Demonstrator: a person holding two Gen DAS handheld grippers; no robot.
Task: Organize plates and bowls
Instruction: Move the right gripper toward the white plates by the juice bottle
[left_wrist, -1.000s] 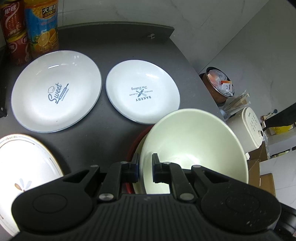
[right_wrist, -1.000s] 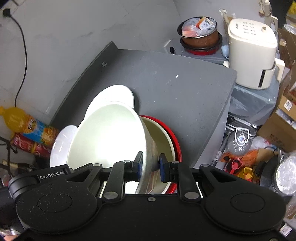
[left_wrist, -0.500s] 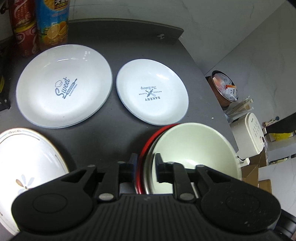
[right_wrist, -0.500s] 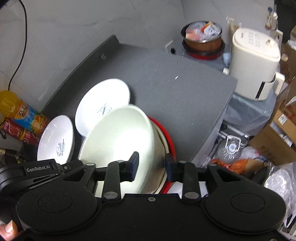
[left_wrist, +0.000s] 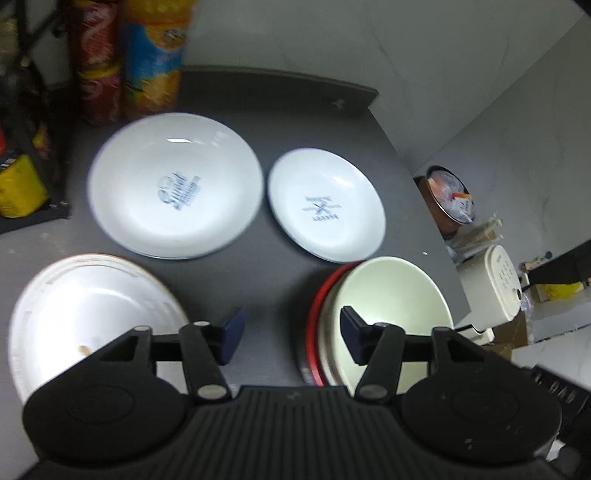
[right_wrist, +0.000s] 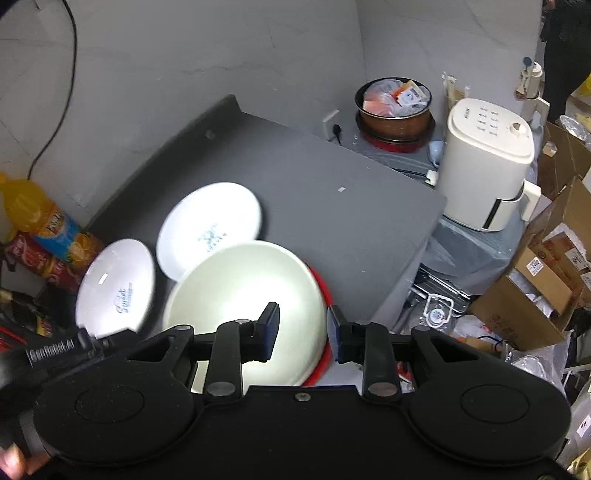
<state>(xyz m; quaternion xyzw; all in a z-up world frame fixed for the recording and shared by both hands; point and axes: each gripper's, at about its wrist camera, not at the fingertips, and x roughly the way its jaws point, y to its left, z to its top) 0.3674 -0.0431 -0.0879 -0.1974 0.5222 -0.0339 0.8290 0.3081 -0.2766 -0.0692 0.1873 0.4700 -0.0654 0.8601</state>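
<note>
A cream bowl (left_wrist: 391, 295) sits nested in a stack with a red bowl (left_wrist: 318, 295) at the grey table's right front; it also shows in the right wrist view (right_wrist: 243, 291). My left gripper (left_wrist: 291, 334) is open and empty above the stack's left rim. My right gripper (right_wrist: 302, 330) is open and empty above the stack's right rim. A large white "Sweet" plate (left_wrist: 173, 195), a smaller white "Bakery" plate (left_wrist: 325, 210) and a gold-rimmed white plate (left_wrist: 81, 314) lie flat on the table.
Drink bottles (left_wrist: 151, 59) stand at the table's back left. Beyond the table's right edge are a brown pot (right_wrist: 393, 107), a cream appliance (right_wrist: 487, 162) and cardboard boxes (right_wrist: 546, 273). The grey table (right_wrist: 332, 206) has bare surface at its right side.
Both grippers have opened and let go of the cream bowl, which now rests in the red bowl stack. Both grippers have pulled up and back.
</note>
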